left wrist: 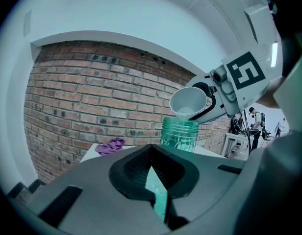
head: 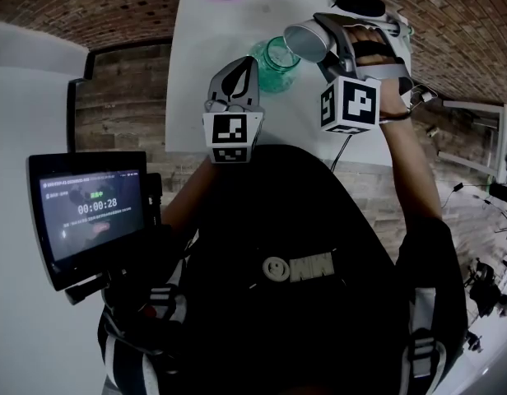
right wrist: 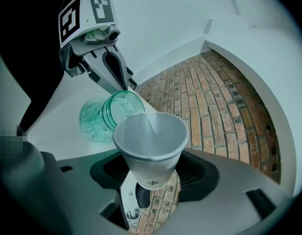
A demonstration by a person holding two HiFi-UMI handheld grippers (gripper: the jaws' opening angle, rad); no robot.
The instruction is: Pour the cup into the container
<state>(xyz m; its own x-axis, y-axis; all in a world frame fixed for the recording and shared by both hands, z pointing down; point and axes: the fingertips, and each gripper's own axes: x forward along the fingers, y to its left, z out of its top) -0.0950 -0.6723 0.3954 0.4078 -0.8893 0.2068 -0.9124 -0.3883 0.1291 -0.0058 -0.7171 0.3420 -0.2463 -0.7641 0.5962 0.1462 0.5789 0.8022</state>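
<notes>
Pouring step in hand: white paper cup gripped in right gripper fingers, tipped just above green ribbed glass jar on white bench. Left gripper fingers together, empty, beside jar. Next, likely steeper tilt.

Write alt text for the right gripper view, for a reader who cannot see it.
The right gripper holds a white paper cup between its jaws, tipped toward the mouth of a translucent green jar on a white table. The left gripper is close beside the jar; a brick wall stands behind.
</notes>
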